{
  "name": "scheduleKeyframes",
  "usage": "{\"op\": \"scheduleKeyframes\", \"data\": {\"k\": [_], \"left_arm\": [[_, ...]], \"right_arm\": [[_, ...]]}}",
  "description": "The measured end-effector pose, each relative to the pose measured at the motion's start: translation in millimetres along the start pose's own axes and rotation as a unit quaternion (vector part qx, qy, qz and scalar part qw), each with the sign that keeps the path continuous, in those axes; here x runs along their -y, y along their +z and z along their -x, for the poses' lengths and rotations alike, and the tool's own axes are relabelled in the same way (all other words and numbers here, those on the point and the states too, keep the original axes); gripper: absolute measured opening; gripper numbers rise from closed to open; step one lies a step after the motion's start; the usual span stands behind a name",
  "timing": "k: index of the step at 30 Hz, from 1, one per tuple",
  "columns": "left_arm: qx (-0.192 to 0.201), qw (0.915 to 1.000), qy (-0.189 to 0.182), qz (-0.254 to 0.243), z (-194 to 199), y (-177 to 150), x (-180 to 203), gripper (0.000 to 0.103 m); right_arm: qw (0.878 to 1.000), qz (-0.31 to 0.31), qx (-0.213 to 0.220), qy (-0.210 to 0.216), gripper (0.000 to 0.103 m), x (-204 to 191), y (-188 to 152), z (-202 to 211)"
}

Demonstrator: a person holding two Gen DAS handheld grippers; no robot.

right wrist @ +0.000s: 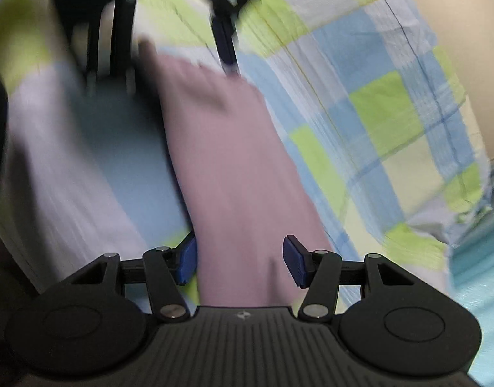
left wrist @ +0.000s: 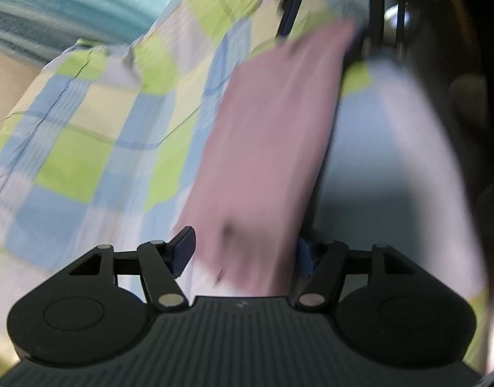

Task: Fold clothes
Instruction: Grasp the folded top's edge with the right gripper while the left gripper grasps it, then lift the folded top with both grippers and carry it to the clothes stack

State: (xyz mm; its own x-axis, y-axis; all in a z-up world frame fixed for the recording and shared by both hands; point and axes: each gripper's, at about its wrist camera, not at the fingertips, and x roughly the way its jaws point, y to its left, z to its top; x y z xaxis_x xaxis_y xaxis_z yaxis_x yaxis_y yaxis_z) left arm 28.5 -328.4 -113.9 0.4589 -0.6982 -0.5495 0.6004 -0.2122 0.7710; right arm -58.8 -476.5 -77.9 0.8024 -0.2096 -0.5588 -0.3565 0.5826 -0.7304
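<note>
Fabric's stretched between your two grippers, a pink garment (left wrist: 272,148) over the checked bedsheet (left wrist: 95,135); your left gripper (left wrist: 243,251) has the pink cloth between its jaws, left pad clearly off it, so that's let go. Right gripper (right wrist: 240,259) straddles the other end; whether it's pinching, can't tell, too blurry.

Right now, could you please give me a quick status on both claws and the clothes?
Left claw and right claw each straddle an end of the pink cloth; grip unclear, picture blurred. Cloth stretched between them over the checked sheet. Nothing in the way.
</note>
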Motion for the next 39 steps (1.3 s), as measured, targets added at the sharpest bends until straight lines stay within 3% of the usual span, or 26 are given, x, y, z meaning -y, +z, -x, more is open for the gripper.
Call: {"op": "scheduleKeyframes", "data": {"k": [2, 4, 6, 10, 13, 15, 19, 27, 33, 39], "left_arm": [[-0.007, 0.9999, 0.006, 0.006, 0, -1, 0, 0.060], [-0.005, 0.9999, 0.011, -0.009, -3, 9, 7, 0.052], [0.004, 0.9994, 0.015, -0.031, -5, 22, 17, 0.048], [0.005, 0.9986, 0.010, -0.051, -11, 33, 20, 0.046], [-0.005, 0.9989, -0.009, -0.047, -12, 30, 15, 0.031], [-0.019, 0.9977, -0.019, -0.063, -16, 31, 18, 0.005], [-0.024, 0.9968, -0.023, -0.073, -10, 31, 18, 0.005], [0.024, 0.9937, 0.024, -0.107, 25, 62, -21, 0.005], [0.088, 0.9869, 0.042, -0.129, 51, 112, -44, 0.005], [0.166, 0.9745, 0.038, -0.146, 76, 175, -42, 0.005]], "right_arm": [[1.000, -0.010, -0.007, -0.007, 0.053, 0, -4, -2], [1.000, 0.000, -0.006, -0.015, 0.052, -8, 5, -5], [1.000, 0.009, -0.003, -0.020, 0.043, -17, 15, -7], [0.999, 0.026, -0.009, -0.022, 0.040, -22, 23, -10], [0.999, 0.028, -0.020, -0.024, 0.030, -21, 15, -9], [0.999, 0.026, -0.027, -0.023, 0.018, -22, 12, -11], [0.999, 0.028, -0.033, -0.024, 0.011, -25, 15, -12], [0.997, 0.017, -0.028, -0.071, 0.006, 8, 16, 33], [0.991, -0.002, -0.053, -0.121, 0.006, 48, 5, 84], [0.979, -0.025, -0.107, -0.170, 0.006, 70, -28, 147]]}}
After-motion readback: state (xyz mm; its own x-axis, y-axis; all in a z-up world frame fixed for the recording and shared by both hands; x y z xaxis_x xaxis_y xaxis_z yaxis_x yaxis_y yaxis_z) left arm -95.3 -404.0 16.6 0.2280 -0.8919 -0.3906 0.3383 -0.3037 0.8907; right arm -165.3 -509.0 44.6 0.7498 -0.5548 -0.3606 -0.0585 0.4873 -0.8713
